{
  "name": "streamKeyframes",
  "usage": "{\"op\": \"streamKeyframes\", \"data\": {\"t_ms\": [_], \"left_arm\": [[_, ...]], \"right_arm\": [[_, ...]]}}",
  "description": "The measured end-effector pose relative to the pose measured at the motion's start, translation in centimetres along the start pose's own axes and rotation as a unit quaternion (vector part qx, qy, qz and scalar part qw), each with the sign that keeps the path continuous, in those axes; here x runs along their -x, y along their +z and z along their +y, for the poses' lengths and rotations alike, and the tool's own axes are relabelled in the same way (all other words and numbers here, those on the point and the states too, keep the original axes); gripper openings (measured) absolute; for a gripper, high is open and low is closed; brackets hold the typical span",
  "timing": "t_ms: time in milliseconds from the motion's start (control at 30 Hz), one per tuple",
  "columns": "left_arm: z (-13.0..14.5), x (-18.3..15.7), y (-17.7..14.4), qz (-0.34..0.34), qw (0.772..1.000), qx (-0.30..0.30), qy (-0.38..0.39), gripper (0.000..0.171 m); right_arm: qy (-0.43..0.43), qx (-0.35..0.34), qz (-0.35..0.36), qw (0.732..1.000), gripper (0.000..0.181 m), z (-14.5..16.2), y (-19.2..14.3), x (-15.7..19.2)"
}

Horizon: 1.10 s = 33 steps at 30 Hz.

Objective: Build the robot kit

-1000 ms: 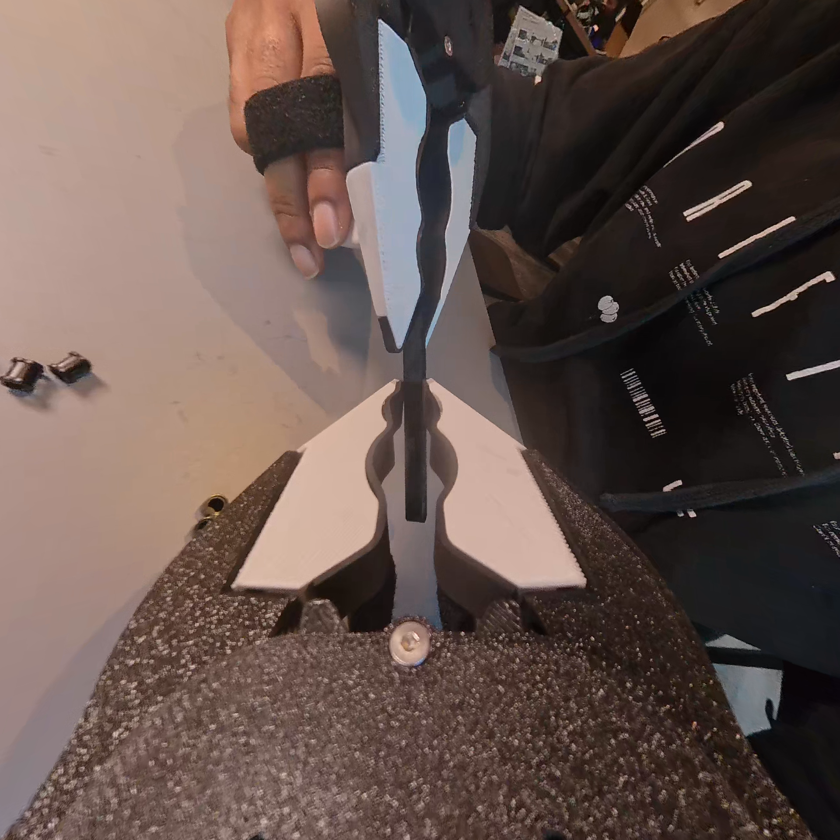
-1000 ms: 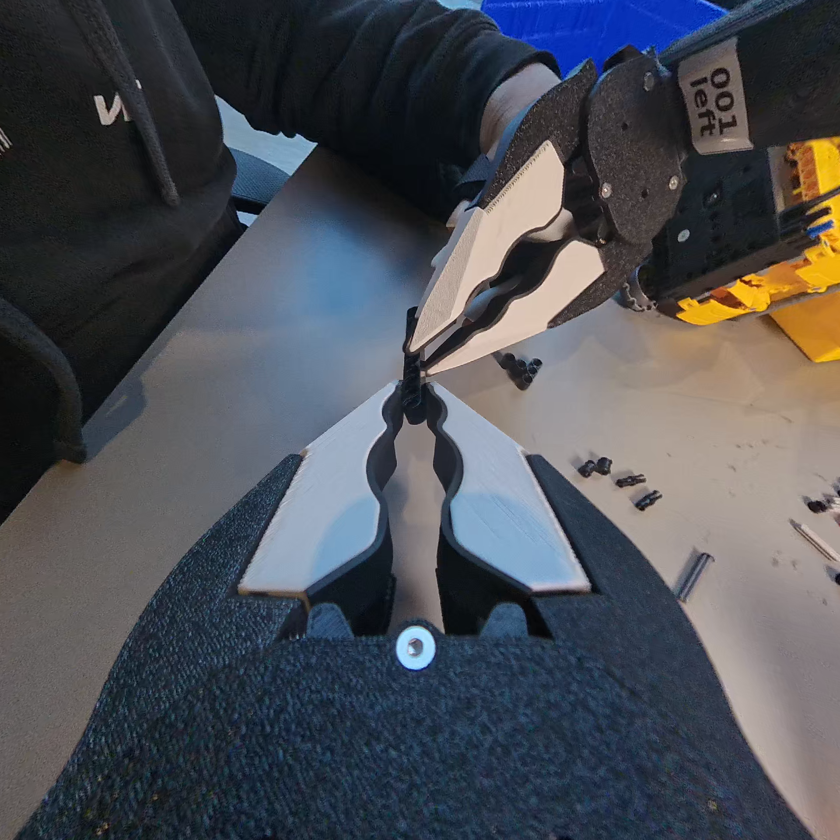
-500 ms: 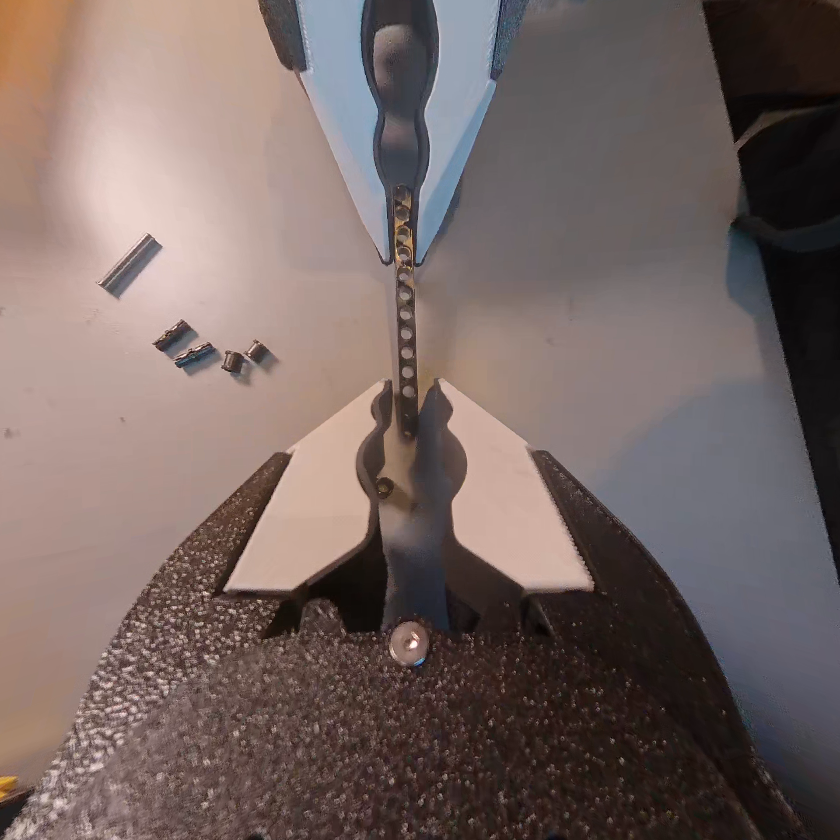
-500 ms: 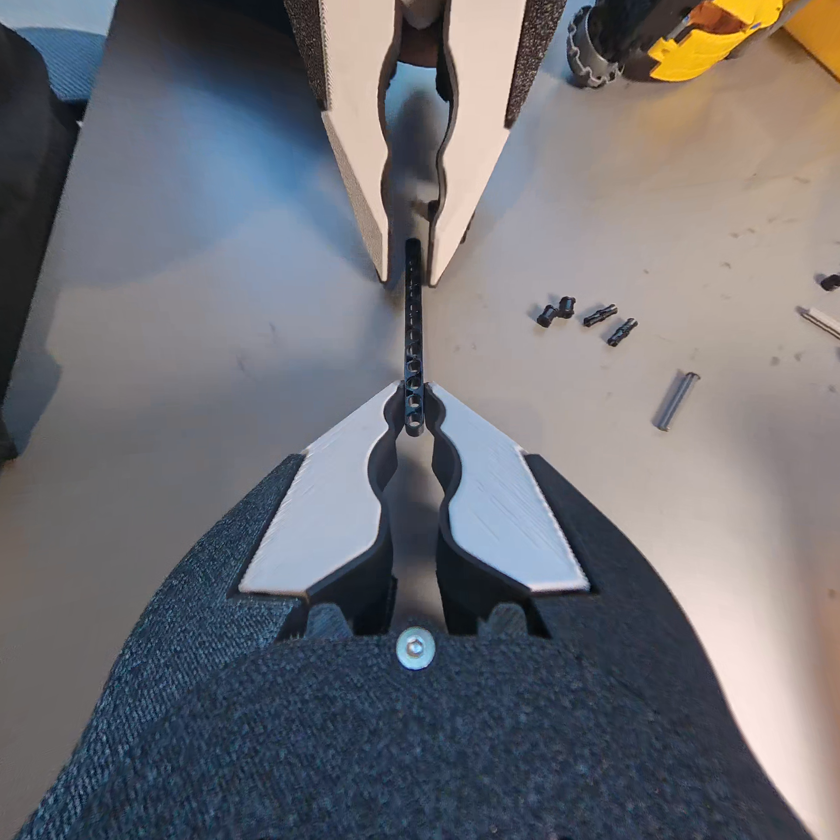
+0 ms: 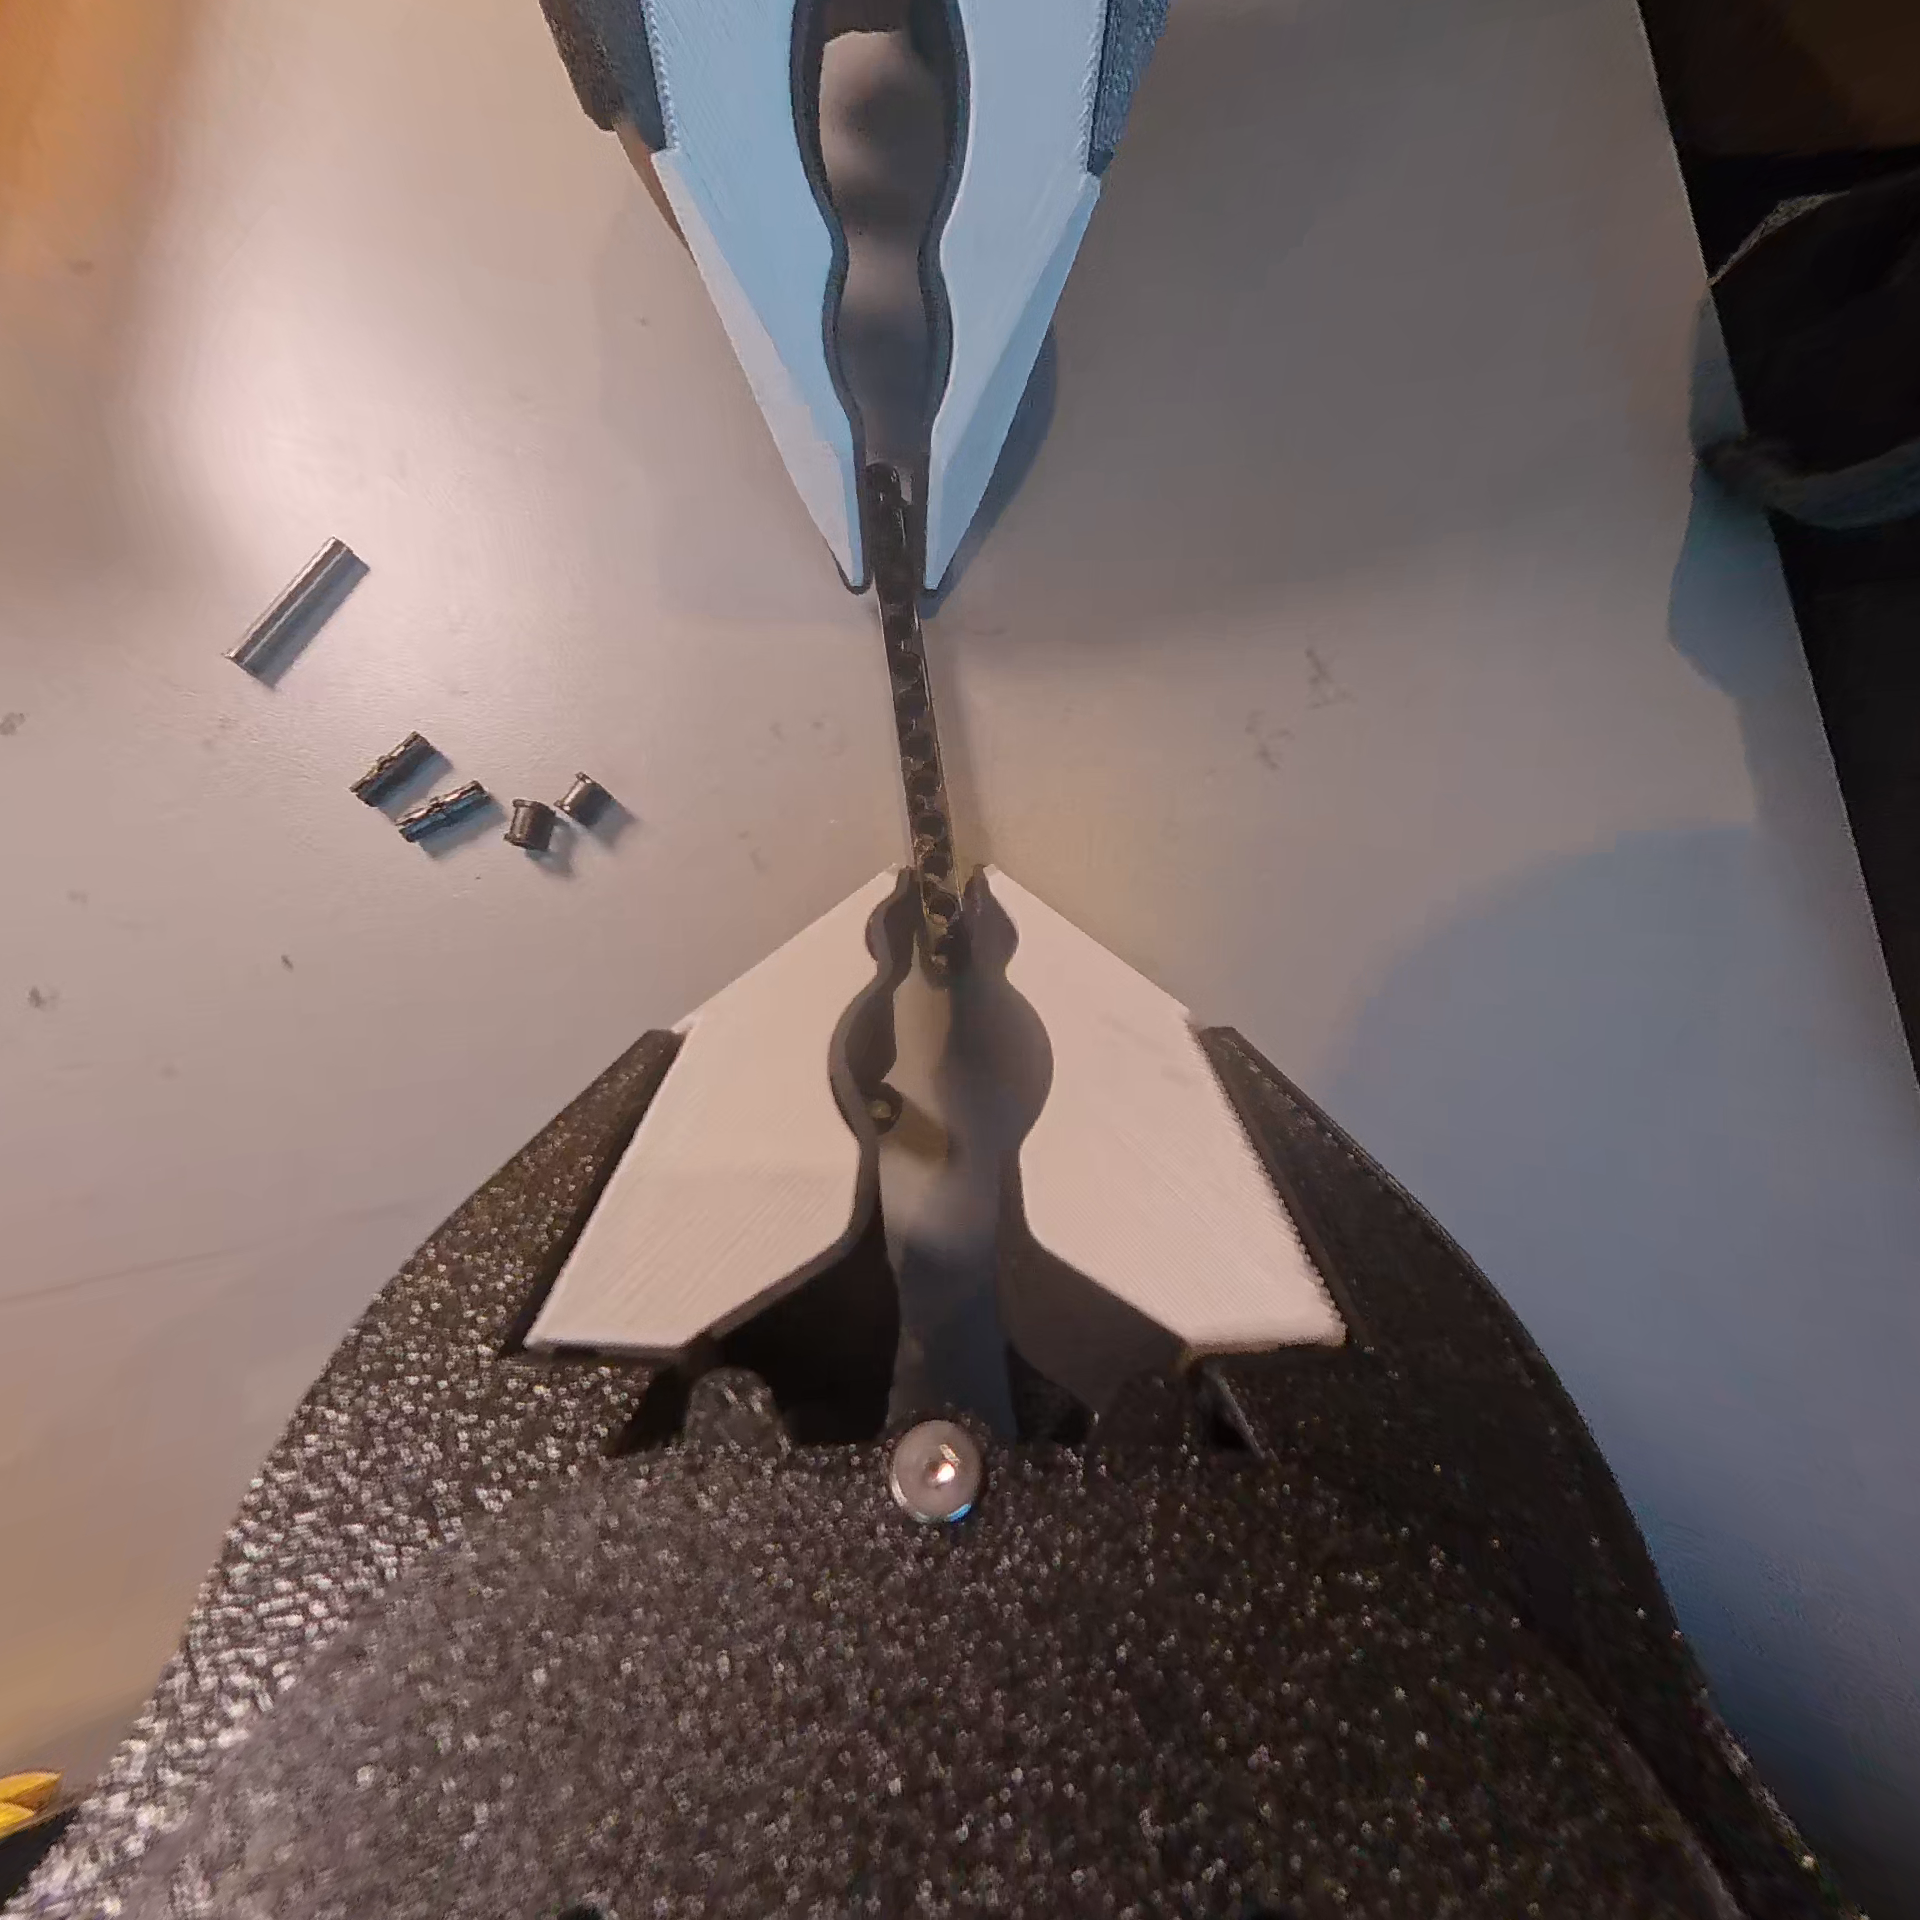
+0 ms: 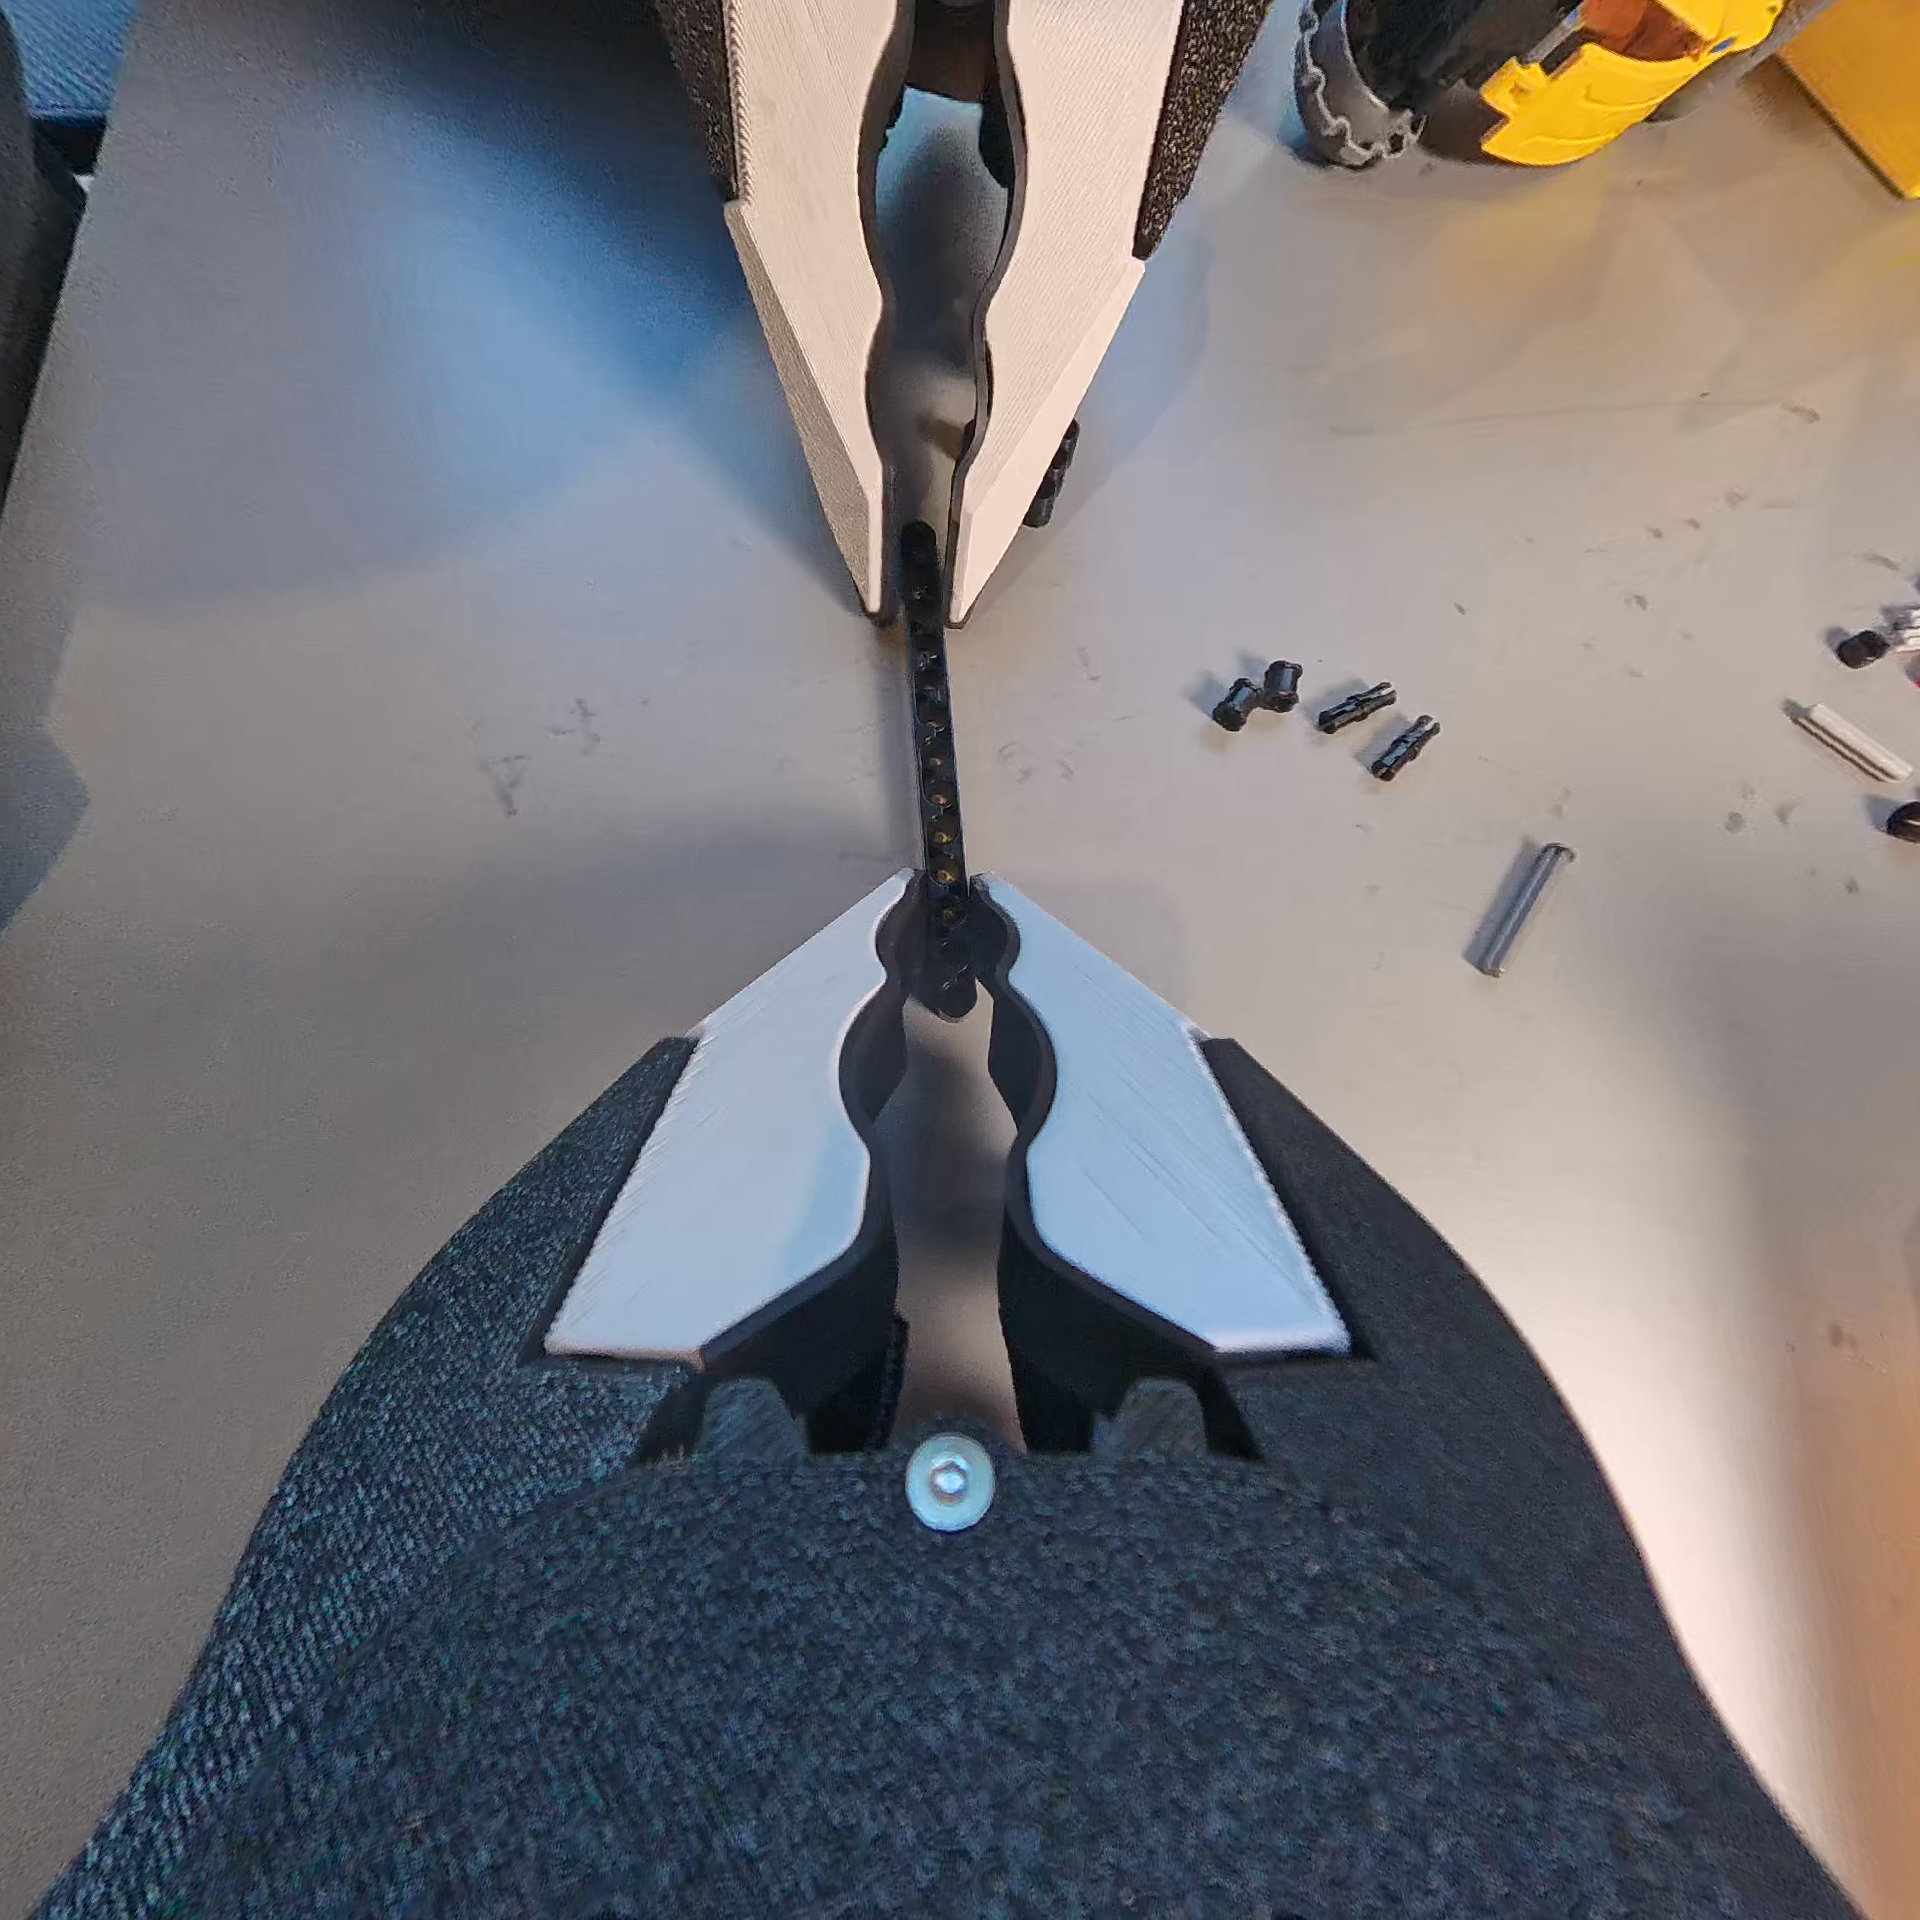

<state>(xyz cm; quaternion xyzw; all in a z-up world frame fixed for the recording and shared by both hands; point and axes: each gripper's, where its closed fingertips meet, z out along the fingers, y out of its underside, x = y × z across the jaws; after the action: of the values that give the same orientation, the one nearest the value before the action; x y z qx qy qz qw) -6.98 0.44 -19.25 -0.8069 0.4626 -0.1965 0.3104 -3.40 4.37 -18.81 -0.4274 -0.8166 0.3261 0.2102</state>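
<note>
left gripper (image 5: 938, 891), right gripper (image 6: 948, 889), closed, tip-to-tip

We look from each wrist forward along its own fingers, close above the grey table (image 5: 1351, 520), and the two views face each other. Both share the black holed beam (image 5: 914, 727) at frame centre and the small pins (image 6: 1320, 712), left in one, right in the other.

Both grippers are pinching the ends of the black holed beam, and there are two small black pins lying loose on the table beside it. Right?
Not two. The right wrist view shows four small black pins in the cluster beside the black holed beam. The left gripper and right gripper do each pinch an end.
</note>
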Motion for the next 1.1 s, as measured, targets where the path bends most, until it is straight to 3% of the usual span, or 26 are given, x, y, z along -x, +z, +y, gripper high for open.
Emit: {"op": "streamKeyframes", "data": {"t_ms": [267, 433, 533, 667, 767, 1100], "left_arm": [[0.1, -0.3, -0.1, -0.005, 1.0, -0.018, 0.0, 0.015], [0.1, -0.1, 0.0, -0.021, 1.0, -0.023, 0.002, 0.009], [0.0, 0.1, 0.0, -0.026, 0.999, -0.026, -0.004, 0.005], [0.0, 0.1, 0.0, -0.024, 0.999, -0.032, -0.013, 0.005], [0.0, 0.1, 0.0, -0.027, 0.999, -0.026, -0.008, 0.005], [0.0, 0.1, 0.0, -0.027, 0.999, -0.026, -0.009, 0.005]], "right_arm": [[0.002, -0.004, -0.005, 1.0, 0.007, 0.2, -0.2, -0.1], [0.007, -0.013, -0.005, 1.0, 0.011, 0.1, -0.2, -0.3], [0.023, -0.041, -0.008, 0.999, 0.017, -0.7, -0.7, -0.4], [0.065, -0.104, 0.025, 0.992, 0.011, -2.2, -3.1, -1.2], [0.086, -0.087, 0.067, 0.99, 0.0, -0.9, -3.6, -2.0], [0.088, -0.019, 0.034, 0.995, 0.0, 1.3, -2.1, 0.7]]}}
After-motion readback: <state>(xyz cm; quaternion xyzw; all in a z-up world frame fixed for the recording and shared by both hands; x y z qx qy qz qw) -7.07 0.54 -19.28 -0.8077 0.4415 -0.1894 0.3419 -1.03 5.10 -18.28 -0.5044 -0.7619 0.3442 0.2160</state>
